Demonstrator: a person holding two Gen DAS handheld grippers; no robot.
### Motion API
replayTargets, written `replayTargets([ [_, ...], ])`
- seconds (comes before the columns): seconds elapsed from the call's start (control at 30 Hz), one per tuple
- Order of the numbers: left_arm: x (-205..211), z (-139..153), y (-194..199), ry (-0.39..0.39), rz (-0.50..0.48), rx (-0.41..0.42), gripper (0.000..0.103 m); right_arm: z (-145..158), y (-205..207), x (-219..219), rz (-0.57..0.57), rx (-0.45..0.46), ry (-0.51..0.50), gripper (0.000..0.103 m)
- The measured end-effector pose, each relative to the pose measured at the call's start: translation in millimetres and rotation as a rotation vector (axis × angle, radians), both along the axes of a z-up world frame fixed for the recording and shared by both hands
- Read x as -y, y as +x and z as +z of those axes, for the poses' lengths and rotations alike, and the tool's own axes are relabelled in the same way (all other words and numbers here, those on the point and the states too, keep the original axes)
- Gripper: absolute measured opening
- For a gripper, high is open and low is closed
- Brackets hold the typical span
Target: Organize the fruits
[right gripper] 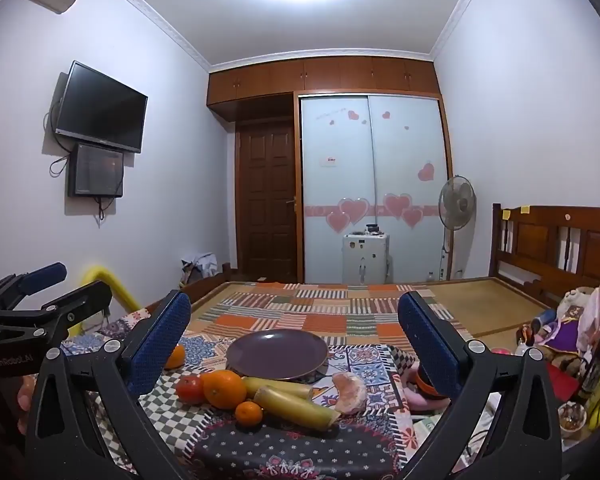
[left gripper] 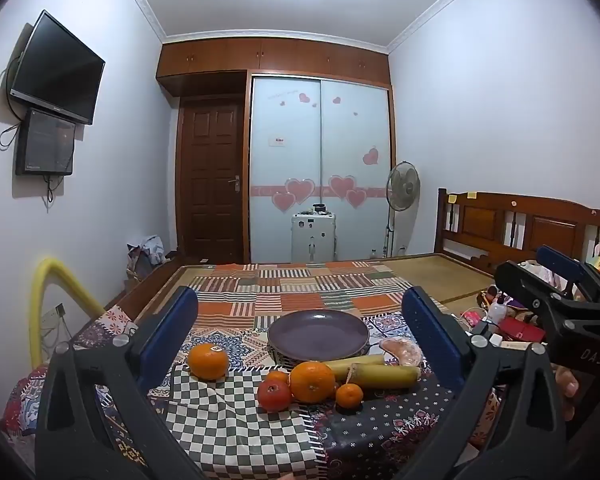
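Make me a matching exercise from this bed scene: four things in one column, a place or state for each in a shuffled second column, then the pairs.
1. purple plate
2. lone orange
3. tomato
4. left gripper

A. apart, left of the fruit pile
B. jaws wide, nothing between them
C. empty, behind the fruit
D. red, touching the big orange

Pairs: 1-C, 2-A, 3-D, 4-B

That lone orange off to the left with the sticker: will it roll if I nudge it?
Probably. The lone orange is round and sits free on soft, wrinkled patchwork cloth, so folds may slow it unevenly. Its rind looks firm, so a gentle squeeze should hold.
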State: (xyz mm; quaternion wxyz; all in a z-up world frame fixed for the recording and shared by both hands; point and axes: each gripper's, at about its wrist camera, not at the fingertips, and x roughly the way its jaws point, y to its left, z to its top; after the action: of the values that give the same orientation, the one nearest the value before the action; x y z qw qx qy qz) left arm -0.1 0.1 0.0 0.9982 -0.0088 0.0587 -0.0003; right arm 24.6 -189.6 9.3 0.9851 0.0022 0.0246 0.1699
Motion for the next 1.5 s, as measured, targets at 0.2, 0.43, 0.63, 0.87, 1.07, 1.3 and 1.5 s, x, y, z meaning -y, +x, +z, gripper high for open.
replayTargets([
  [0.2,-0.2,0.0,0.2,-0.001,-0.001,-0.003,0.103,-0.2,-0.8,0.3,0.0,-0.002,0.003,0.103],
  [0.43,0.7,0.4,-0.8,0.005,-0.002,-0.003,0.103,1.8,-1.4,3.4,0.003,-0.006,0.008,0.103],
  [0.63,3.4,-3.1,-0.1,0.013,-0.001,-0.003,0.103,1.2,-1.3,2.4,0.003,-0.016,0.009,0.103],
  [0.87,5.4,-1.8,-1.9,0.028,0.003,0.001,0.103,1.6,-1.1,1.8,0.004,-0.013,0.008,0.103],
  [1.07,4.8,-1.4,-1.7,0.024,0.0,0.0,0.103,0.9,-0.7,1.5,0.006,-0.017,0.011,0.103],
  [1.3,5.7,-1.7,-2.0,0.028,0.004,0.003,0.103,-1.0,0.0,1.3,0.008,-0.021,0.015,0.103],
  [1.5,5.8,-2.2,-1.7,0.026,0.003,0.005,0.103,-1.1,0.2,0.0,0.009,-0.021,0.015,0.103],
])
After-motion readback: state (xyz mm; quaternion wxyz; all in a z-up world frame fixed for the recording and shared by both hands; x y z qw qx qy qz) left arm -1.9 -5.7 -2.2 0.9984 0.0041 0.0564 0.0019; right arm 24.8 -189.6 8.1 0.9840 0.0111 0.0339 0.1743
